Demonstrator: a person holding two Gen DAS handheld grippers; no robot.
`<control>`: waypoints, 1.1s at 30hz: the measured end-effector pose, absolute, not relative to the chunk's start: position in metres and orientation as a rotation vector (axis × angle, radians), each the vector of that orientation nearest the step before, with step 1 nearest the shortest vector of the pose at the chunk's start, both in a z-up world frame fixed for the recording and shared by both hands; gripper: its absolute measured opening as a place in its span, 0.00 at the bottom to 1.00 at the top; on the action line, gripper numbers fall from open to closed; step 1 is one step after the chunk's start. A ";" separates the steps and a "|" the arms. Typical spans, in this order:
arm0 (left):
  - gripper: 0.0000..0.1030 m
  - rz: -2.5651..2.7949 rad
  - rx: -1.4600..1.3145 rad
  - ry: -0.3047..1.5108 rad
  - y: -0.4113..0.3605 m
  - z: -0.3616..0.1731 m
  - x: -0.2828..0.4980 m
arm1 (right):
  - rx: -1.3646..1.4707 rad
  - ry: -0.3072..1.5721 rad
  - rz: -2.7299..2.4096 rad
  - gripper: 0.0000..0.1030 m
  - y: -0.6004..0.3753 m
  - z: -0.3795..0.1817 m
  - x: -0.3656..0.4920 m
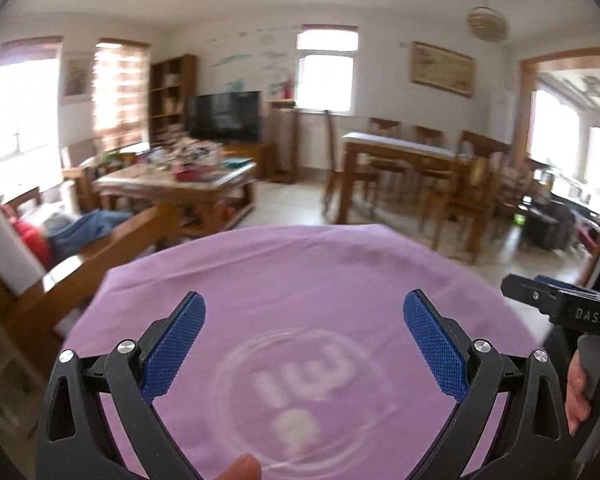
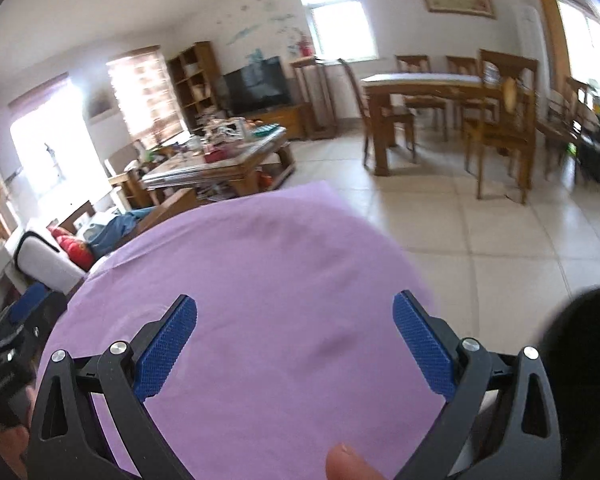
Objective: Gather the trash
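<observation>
Two sets of tongs hang above a purple cloth: the left tongs (image 1: 304,334) and the right tongs (image 2: 295,336) both stand with their blue pads spread wide apart, nothing between them. The purple cloth (image 1: 300,280) fills the lower half of each view; in the left wrist view it carries a blurred white circular print (image 1: 300,396), and the right tongs' black body shows at the right edge. No trash can be picked out on the cloth. Beyond it, a wooden coffee table (image 2: 220,168) is heaped with mixed clutter too blurred to sort, including a small red box (image 2: 217,157) whose contents cannot be seen. A bookshelf (image 2: 194,80) stands beside a dark television (image 2: 258,82), and a dining table (image 2: 424,84) with chairs stands on the tiled floor (image 2: 480,232).
</observation>
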State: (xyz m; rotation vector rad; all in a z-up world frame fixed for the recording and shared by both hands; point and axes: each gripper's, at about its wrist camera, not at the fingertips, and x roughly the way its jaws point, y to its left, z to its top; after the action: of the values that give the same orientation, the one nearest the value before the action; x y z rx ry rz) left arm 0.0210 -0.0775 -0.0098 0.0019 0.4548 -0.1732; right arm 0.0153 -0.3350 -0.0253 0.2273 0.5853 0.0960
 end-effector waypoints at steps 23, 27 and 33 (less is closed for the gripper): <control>0.95 -0.101 -0.104 0.468 -0.025 -0.035 0.057 | 0.141 0.228 0.063 0.95 -0.283 -0.001 0.010; 0.95 -0.104 -0.074 0.444 -0.031 -0.033 0.049 | 0.124 0.212 0.067 0.95 -0.280 0.003 0.007; 0.95 -0.105 -0.069 0.432 -0.034 -0.034 0.045 | 0.120 0.198 0.078 0.95 -0.282 0.004 0.007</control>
State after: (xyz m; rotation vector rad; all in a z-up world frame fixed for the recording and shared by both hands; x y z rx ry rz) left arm 0.0447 -0.0340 -0.0338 -0.0687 0.4323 -0.1054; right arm 0.0066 -0.2819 0.0036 0.1204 0.1980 0.0778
